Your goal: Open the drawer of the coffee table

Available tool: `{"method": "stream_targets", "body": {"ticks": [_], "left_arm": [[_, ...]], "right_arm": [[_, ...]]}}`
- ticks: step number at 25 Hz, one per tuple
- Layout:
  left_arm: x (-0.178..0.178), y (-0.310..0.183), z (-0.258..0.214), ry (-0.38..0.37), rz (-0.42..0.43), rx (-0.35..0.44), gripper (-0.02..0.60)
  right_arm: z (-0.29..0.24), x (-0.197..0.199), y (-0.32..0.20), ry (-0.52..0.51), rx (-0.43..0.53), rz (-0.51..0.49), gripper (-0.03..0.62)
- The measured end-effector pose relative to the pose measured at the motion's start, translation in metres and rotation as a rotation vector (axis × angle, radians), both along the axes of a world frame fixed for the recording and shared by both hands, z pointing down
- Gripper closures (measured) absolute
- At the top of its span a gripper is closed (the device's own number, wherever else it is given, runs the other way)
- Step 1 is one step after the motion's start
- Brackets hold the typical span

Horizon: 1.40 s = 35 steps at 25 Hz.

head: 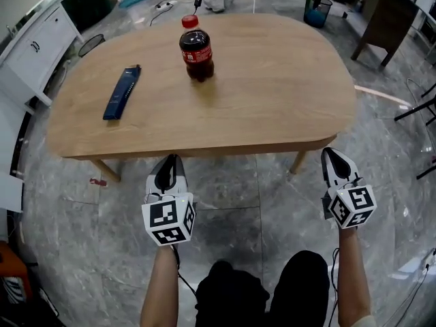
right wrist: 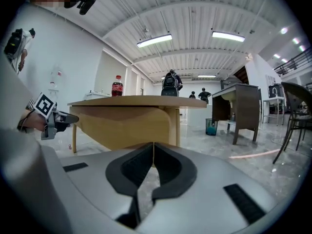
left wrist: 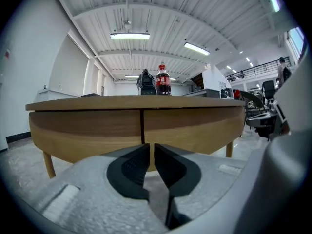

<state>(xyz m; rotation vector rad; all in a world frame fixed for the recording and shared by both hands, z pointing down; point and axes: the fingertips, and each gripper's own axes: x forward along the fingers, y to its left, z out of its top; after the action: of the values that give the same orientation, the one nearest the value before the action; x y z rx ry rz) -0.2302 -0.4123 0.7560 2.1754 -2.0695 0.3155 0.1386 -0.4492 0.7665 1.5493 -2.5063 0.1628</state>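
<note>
The oval wooden coffee table [head: 272, 80] fills the middle of the head view. In the left gripper view its front apron shows two drawer fronts [left wrist: 87, 130] parted by a dark vertical seam [left wrist: 142, 126]. My left gripper [head: 169, 161] is shut and empty, just in front of the table's near edge, and in its own view the left gripper [left wrist: 150, 147] points at that seam. My right gripper [head: 332, 157] is shut and empty near the table's right front leg [head: 298, 162]; from the right gripper [right wrist: 153, 147] the table's end [right wrist: 146, 126] shows ahead.
A cola bottle [head: 196, 48] with a red cap and a dark blue flat case [head: 122, 92] lie on the tabletop. White cabinets [head: 34, 43] stand at the left, a dark desk [head: 385, 19] and a green bin [head: 317, 9] at the back right. Marble floor surrounds the table.
</note>
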Motion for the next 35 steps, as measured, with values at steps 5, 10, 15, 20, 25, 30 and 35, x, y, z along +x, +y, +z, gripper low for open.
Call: {"method": "stream_targets", "body": {"ticks": [5, 10, 15, 20, 25, 30, 35], "left_arm": [[0.002, 0.0, -0.015, 0.02, 0.013, 0.044, 0.424], [0.015, -0.008, -0.011, 0.053, 0.092, 0.026, 0.318], [0.027, -0.008, -0.004, 0.072, 0.13, 0.007, 0.256], [0.025, -0.011, -0.002, 0.081, 0.094, 0.009, 0.256], [0.031, -0.013, -0.001, 0.077, 0.088, 0.01, 0.245], [0.031, -0.015, 0.001, 0.049, 0.073, 0.025, 0.245], [0.031, -0.015, 0.0, 0.05, 0.07, 0.039, 0.247]], "right_arm": [[0.006, 0.004, 0.012, -0.045, -0.019, -0.046, 0.577], [0.008, 0.001, 0.004, -0.018, -0.01, -0.097, 0.47], [0.007, 0.0, 0.0, -0.019, -0.03, -0.135, 0.387], [0.005, -0.004, -0.009, -0.082, -0.033, -0.131, 0.32], [0.005, -0.014, -0.017, -0.053, -0.012, -0.123, 0.298], [0.002, -0.017, -0.024, 0.006, 0.024, -0.087, 0.296], [0.003, -0.018, -0.022, 0.035, 0.024, -0.071, 0.296]]}}
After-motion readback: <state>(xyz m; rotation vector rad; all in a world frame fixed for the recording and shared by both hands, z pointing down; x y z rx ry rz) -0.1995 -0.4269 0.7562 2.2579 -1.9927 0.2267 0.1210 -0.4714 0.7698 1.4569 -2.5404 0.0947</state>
